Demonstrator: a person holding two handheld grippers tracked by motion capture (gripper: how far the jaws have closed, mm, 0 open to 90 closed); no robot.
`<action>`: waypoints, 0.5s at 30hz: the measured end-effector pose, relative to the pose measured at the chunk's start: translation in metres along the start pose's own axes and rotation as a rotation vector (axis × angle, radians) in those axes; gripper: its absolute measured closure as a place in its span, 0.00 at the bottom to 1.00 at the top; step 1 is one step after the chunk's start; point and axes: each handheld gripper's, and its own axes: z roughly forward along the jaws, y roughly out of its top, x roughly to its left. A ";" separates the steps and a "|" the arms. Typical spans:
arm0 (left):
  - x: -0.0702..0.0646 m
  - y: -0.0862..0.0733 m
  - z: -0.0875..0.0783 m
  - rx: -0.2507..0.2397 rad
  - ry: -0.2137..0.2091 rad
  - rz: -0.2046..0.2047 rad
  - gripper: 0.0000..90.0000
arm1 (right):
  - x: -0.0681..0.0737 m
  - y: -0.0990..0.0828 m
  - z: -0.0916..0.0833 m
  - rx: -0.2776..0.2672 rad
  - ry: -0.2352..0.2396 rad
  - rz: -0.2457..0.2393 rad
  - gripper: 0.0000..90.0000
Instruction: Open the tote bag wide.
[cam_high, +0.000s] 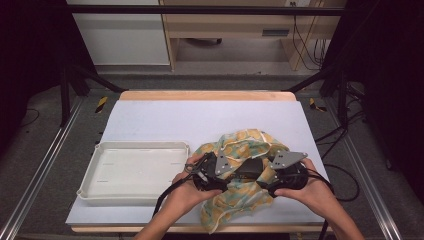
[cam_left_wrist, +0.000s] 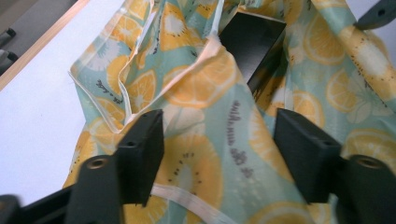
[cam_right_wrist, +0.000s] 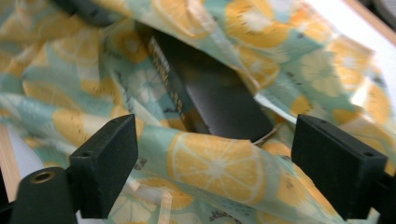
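On the white tabletop (cam_high: 150, 117), a crumpled cloth (cam_high: 243, 150) printed with orange slices on pale green lies at about 5 o'clock of the surface, near the front edge. A black box (cam_high: 249, 167) sits partly wrapped inside its folds; the left claw view shows the box (cam_left_wrist: 254, 44) at 12 o'clock, the right claw view shows it (cam_right_wrist: 219, 98) at centre. The left claw (cam_high: 209, 172) and right claw (cam_high: 280, 172) rest on the cloth at either side of the box. Both claws are spread, jaws wide apart over the fabric, pinching nothing. An empty white tray (cam_high: 100, 192) lies at 9 o'clock of the cloth, just beside it.
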 end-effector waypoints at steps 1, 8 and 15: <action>0.001 0.000 0.000 0.004 -0.001 -0.003 0.50 | 0.000 0.000 0.003 0.012 0.010 -0.009 0.18; 0.004 -0.006 -0.005 0.034 0.009 -0.009 0.82 | 0.009 -0.014 0.003 0.009 0.000 -0.040 0.61; 0.015 -0.012 -0.009 0.025 0.028 -0.034 0.93 | 0.014 -0.030 -0.002 -0.016 0.007 0.000 0.96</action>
